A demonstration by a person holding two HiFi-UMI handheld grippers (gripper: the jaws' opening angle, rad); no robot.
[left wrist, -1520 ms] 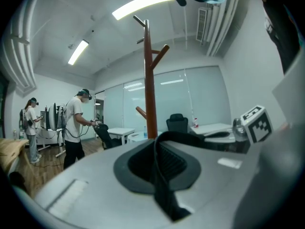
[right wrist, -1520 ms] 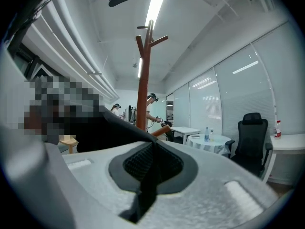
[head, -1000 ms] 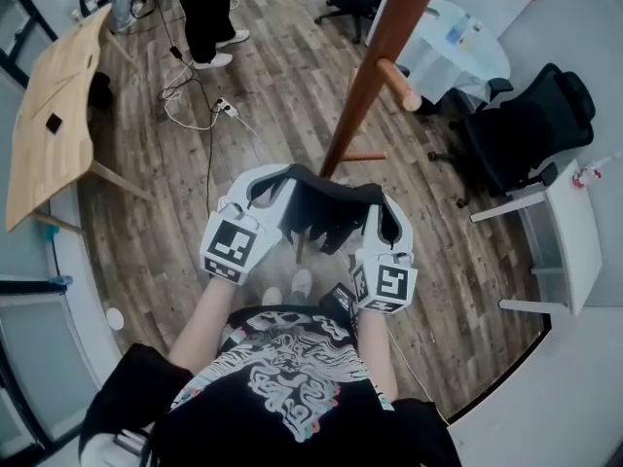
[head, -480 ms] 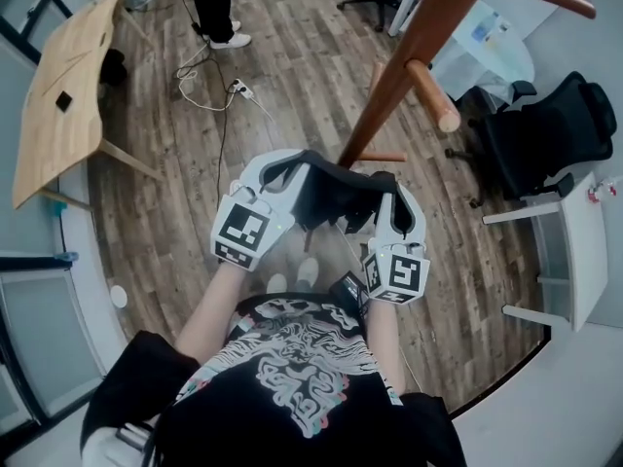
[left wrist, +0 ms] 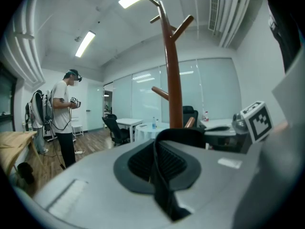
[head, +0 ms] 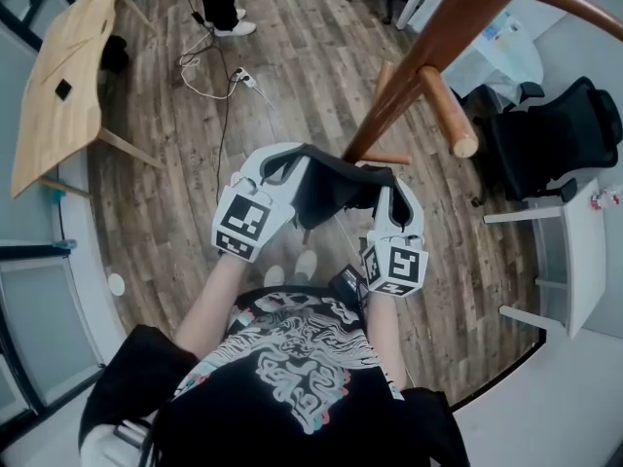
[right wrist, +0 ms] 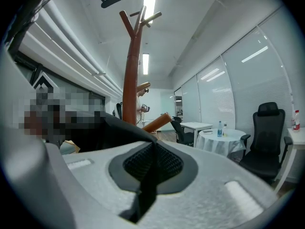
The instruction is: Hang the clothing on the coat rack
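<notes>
Left claw and right claw each pinch an edge of the dark garment, held stretched between them just near of the coat rack. I'd say lift it over the low peg at right and keep both pinches until it catches. Collar or loop, I can't tell. A black office chair stands right, a wooden desk far left and floor cables beyond. None is in the way.

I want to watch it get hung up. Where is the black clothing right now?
Mid head view, the black clothing is held between the left gripper and right gripper, close to the coat rack.
</notes>
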